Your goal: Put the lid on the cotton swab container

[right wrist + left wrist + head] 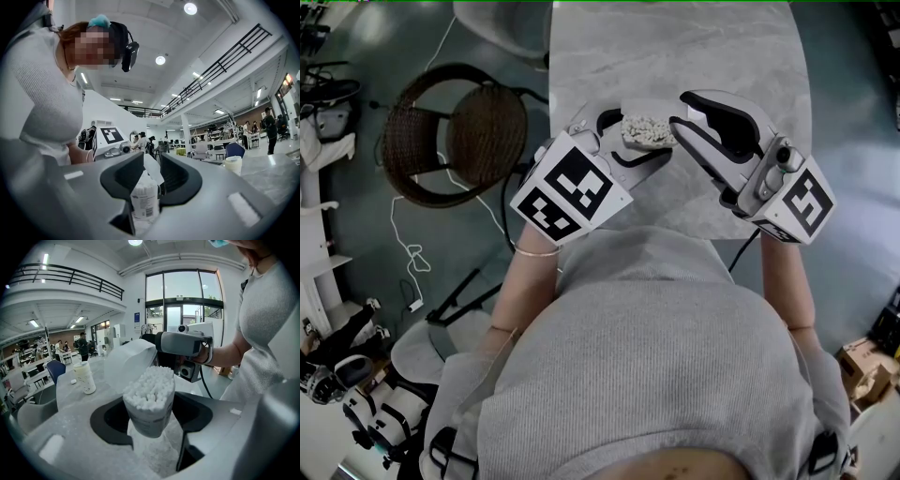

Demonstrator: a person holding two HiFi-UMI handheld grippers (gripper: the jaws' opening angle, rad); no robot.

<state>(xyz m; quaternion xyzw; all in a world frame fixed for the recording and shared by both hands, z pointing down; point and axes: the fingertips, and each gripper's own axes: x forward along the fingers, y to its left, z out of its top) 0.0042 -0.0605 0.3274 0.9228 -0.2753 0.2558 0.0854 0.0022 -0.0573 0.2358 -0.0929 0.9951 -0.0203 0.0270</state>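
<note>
Here, left hand-held gripper (pixel 151 423) clamps swab container (pixel 149 397) — right hand-held gripper (pixel 150 182) agape — cup (pixel 85 377) beyond.

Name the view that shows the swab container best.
The left gripper view: the container fills the middle, clamped between the jaws, its open top packed with swabs. The head view gives only a small look down on the swab tips; the right gripper view shows its labelled side, low and partly hidden.

Translucent plastic container (pixel 149 420), fluffy cotton swabs (pixel 149 387), matt stone-look table (pixel 675 56)
</note>
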